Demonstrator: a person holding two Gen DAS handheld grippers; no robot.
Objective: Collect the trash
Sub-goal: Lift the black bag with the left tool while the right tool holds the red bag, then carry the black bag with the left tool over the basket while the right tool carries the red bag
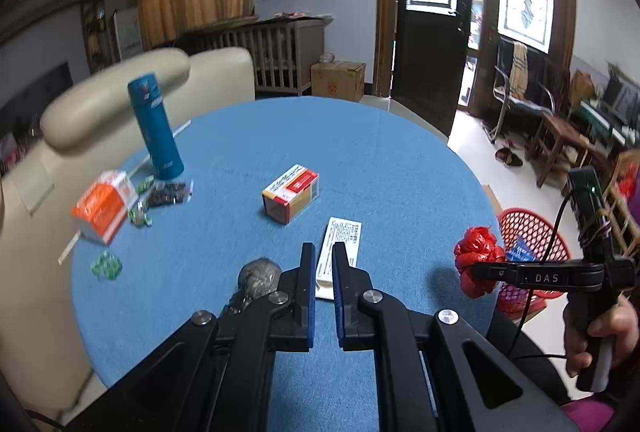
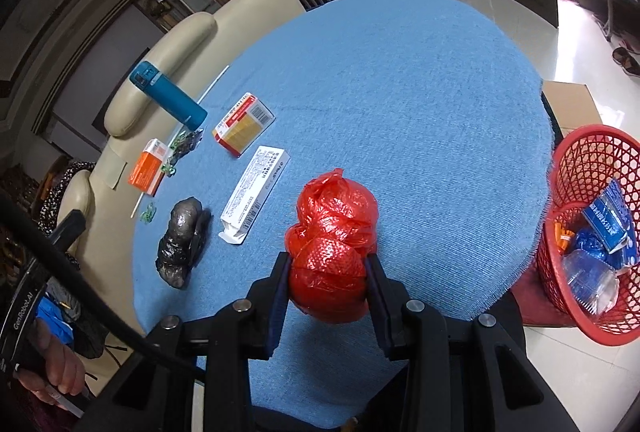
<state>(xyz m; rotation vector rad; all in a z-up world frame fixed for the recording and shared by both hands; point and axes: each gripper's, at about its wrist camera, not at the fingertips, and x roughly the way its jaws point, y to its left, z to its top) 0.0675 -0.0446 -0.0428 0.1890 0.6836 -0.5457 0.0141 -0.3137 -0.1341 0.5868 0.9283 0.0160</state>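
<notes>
1. The right gripper (image 2: pixel 326 272) grasps a crumpled red plastic bag (image 2: pixel 332 240) between its two black fingers; in the right wrist view it sits in the lower centre of the frame, and the pads press on the lower lobe of the bag from both sides.
2. In the left wrist view the same red bag (image 1: pixel 476 264) appears at the right side, at the tip of the right gripper (image 1: pixel 486 272), near the edge of the round table with a blue cloth (image 1: pixel 400 159).
3. The left gripper (image 1: pixel 323 260) is clenched with nothing between its blue-lined fingers; it hangs above the table in the lower centre of the frame.
4. A red plastic mesh basket (image 2: pixel 576 167) stands on the floor at the right edge of the frame, beside the table. It already contains a blue carton and clear plastic wrappers.
5. A crumpled dark grey plastic bag (image 2: pixel 182 244) lies on the cloth at the lower left, just beside a long white flat box (image 2: pixel 256 191).
6. Further to the upper left lie a small white, red and yellow medicine box (image 2: pixel 244 123), an orange and white box (image 2: pixel 148 171) and some green wrappers (image 2: pixel 148 211).
7. A tall teal bottle (image 2: pixel 168 93) stands near the table edge at the upper left, in front of a cream leather sofa (image 2: pixel 180 35).
8. A hand (image 1: pixel 596 332) holds the handle of the right gripper at the lower right of the left wrist view.
</notes>
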